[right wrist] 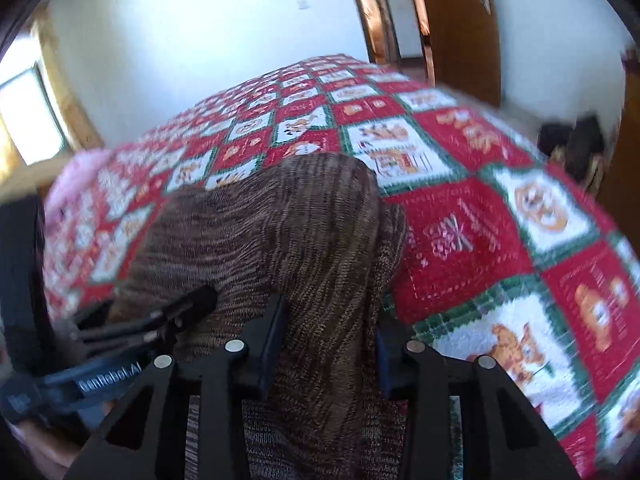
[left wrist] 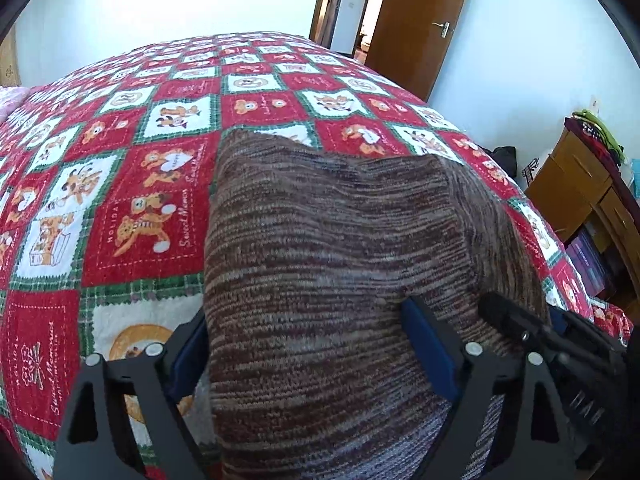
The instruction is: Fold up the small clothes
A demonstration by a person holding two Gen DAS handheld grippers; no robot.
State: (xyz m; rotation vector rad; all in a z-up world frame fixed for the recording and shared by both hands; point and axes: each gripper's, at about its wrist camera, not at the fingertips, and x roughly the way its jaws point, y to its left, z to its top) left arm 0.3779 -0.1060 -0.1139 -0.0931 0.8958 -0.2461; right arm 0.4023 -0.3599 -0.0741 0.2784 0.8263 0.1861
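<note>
On the bed, a red, white and green patchwork bedspread [left wrist: 140,200] with cartoon bears and dogs carries the task's garment, a brown and grey knitted sweater [left wrist: 320,208]. The sweater lies on the near part of the bedspread, partly bunched, with its far edge raised in soft humps and a darker flap folded over on its right side.

From the left wrist view, the left gripper [left wrist: 308,312] points down at the sweater with its fingers released and spread wide. One blue pad stands just beside the knit's left edge and the other rests against the fabric further right, so a broad stretch of sweater lies between them, not pinched. Just to the right of it, the tip of the right gripper [left wrist: 520,328] sits on the sweater's right edge.

The right wrist view is blurred. Its fingers [right wrist: 276,332] are drawn in on a raised ridge of sweater [right wrist: 280,220], which fills the gap and touches both pads, so the right gripper [right wrist: 330,316] is grasping the knit. The left gripper [right wrist: 180,312] shows at the lower left, touching the same garment.

Beyond the bed stand a brown wooden door [left wrist: 420,20], ajar, and a wooden cabinet [left wrist: 580,176] against the wall on the right.
</note>
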